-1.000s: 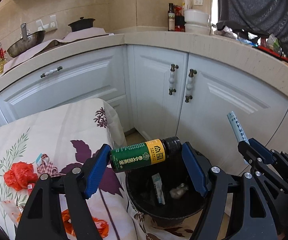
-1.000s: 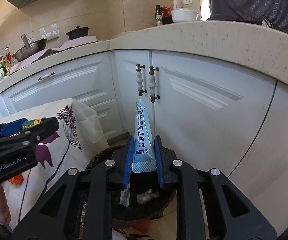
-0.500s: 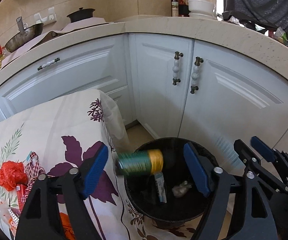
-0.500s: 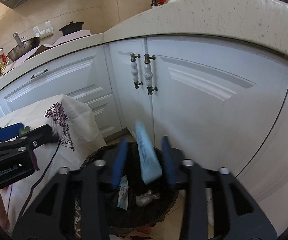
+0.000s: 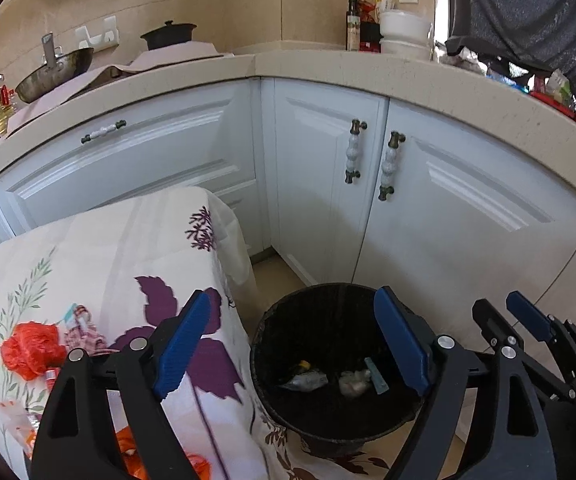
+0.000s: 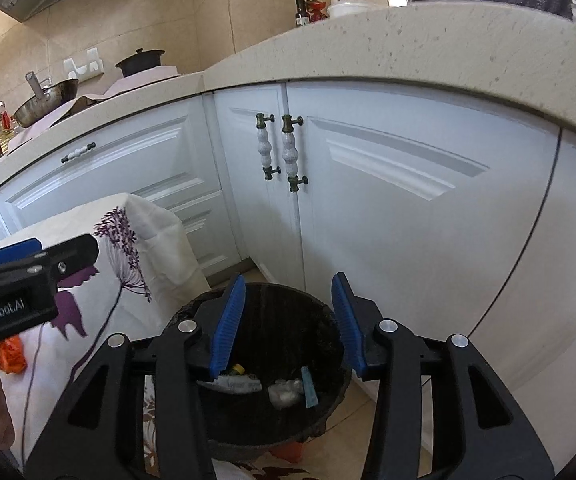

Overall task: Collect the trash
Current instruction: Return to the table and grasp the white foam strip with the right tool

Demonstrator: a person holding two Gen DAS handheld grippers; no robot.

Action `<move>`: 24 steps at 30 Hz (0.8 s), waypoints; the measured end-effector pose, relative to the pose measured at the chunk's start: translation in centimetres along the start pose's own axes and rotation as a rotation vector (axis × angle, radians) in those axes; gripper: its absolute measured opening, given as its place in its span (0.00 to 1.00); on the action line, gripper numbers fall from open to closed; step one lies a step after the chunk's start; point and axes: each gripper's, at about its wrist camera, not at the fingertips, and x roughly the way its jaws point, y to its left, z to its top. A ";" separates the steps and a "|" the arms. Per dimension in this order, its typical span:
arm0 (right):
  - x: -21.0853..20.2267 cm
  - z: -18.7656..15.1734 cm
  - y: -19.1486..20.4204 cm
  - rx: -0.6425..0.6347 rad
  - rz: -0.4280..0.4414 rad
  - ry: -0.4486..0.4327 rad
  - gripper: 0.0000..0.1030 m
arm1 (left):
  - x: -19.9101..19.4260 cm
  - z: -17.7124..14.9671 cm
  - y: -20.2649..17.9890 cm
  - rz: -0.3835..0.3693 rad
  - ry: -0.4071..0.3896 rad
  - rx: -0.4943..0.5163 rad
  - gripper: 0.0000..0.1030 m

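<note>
A black trash bin (image 5: 284, 412) stands on the floor beside the table; it also shows in the right wrist view (image 6: 328, 408). Inside lie a bottle with a yellow band (image 5: 302, 376), a crumpled wad (image 5: 352, 384) and a blue sachet (image 5: 376, 374); the sachet (image 6: 309, 386) and the bottle (image 6: 236, 380) also show in the right wrist view. My left gripper (image 5: 296, 344) is open and empty above the bin. My right gripper (image 6: 286, 320) is open and empty above the bin; it shows in the left wrist view (image 5: 508, 316). A red plastic bag (image 5: 28, 350) lies on the table.
A table with a floral cloth (image 5: 108, 264) stands left of the bin, with small wrappers (image 5: 78, 324) near the red bag. White cabinet doors (image 5: 448, 208) and a stone counter (image 5: 368, 68) curve behind. A wok (image 5: 52, 74), a pot and bottles sit on the counter.
Both grippers opened. The green bottle dropped from the left gripper and the blue sachet from the right gripper; both now lie in the bin.
</note>
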 end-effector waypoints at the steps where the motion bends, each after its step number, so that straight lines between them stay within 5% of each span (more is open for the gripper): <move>1: -0.5 0.0 0.3 -0.002 0.005 -0.002 0.43 | -0.6 0.0 0.3 -0.001 -0.006 -0.004 0.79; 11: -5.8 -1.0 5.2 -0.036 0.130 -0.008 0.47 | -5.8 -1.5 5.5 0.035 -0.032 -0.035 0.79; 24: -10.3 -4.9 16.2 -0.180 0.342 0.063 0.47 | -12.1 -7.0 17.3 0.230 -0.013 -0.138 0.79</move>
